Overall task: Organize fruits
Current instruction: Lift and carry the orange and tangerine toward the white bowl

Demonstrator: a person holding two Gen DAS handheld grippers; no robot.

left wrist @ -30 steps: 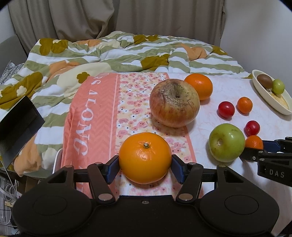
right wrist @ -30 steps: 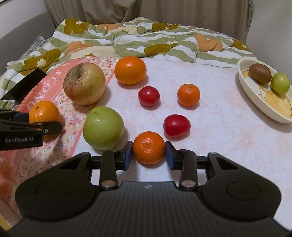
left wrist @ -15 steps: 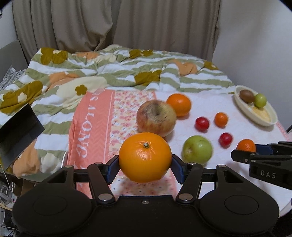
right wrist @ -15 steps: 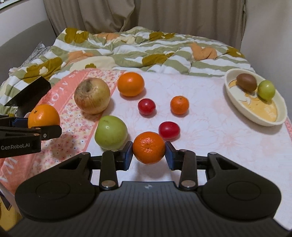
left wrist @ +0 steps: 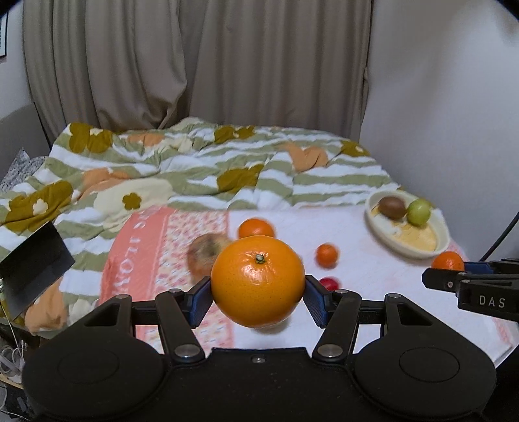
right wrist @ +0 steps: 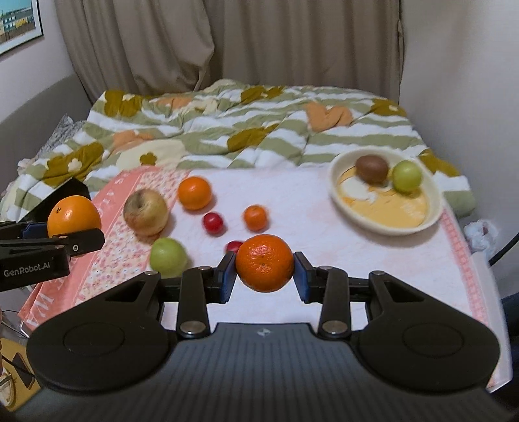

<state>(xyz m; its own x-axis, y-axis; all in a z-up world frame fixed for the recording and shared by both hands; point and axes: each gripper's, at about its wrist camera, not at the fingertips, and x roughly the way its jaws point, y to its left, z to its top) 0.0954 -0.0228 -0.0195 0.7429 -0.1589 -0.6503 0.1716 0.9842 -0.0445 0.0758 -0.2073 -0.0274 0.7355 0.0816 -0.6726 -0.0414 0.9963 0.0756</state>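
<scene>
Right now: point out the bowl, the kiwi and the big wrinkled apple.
bowl (right wrist: pixel 433 207): right wrist view, right rim.
kiwi (right wrist: pixel 371 168): right wrist view, middle of its brown skin.
wrinkled apple (right wrist: pixel 146 212): right wrist view, centre of its front face.

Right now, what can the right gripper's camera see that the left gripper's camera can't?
Only the right wrist view shows the green apple whole on the cloth, a framed picture on the wall, and the right gripper shut on the small mandarin from behind.

Only the left wrist view shows the left gripper from behind, shut on the big orange.

Both show the cream dish holding a kiwi and a small green fruit, the brownish apple, and the striped quilt.
</scene>
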